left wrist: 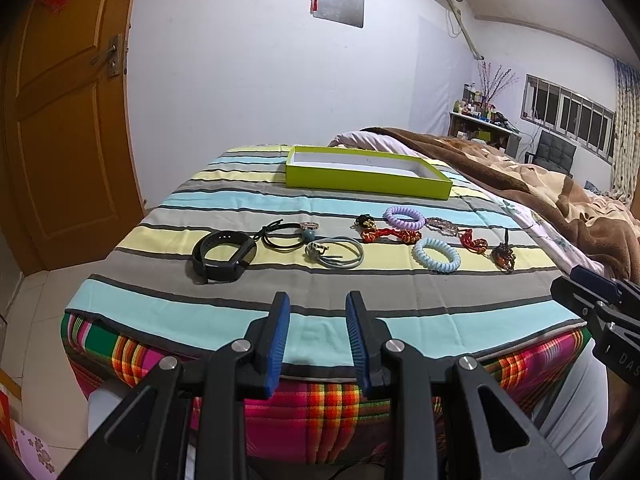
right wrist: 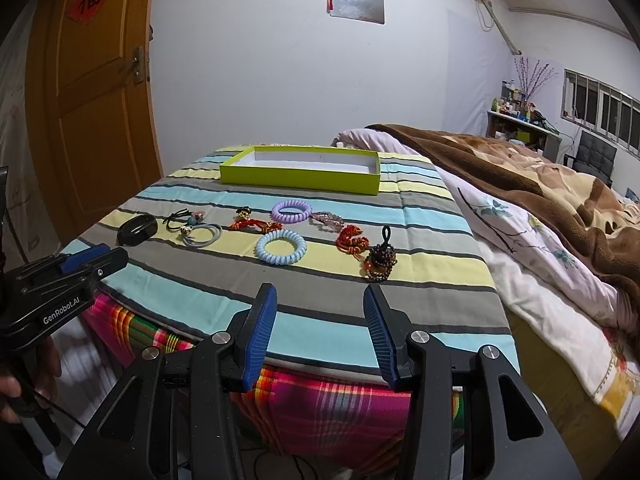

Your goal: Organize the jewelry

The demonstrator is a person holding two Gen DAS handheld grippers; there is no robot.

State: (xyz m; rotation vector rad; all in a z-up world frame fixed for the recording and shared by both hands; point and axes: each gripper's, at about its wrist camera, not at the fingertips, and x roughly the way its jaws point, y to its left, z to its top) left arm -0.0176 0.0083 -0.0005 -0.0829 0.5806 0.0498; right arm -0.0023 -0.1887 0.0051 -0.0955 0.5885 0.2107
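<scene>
Both grippers, left (left wrist: pixel 318 330) and right (right wrist: pixel 320 330), hang spread and empty at the cloth's (left wrist: pixel 400 300) near edge. Ahead I see bracelets (right wrist: pixel 280 247) and ties lying before the green box (right wrist: pixel 300 178).

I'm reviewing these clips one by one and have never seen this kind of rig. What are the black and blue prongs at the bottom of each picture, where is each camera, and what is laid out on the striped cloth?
There is no robot here. A person holds a two-finger claw in each hand, and each claw carries a wide-angle camera looking forward along its fingers. One picture looks out from the left claw, the other from the right claw. Each view also catches the other claw at its edge.

Both claws are open and hold nothing. They hover at the near edge of the striped cloth.

On the cloth lie a black wristband, thin hair ties, red knotted cords, a purple coil tie, a light blue coil tie and a dark beaded charm. Behind them stands an empty green tray, probably where the pieces belong.
</scene>
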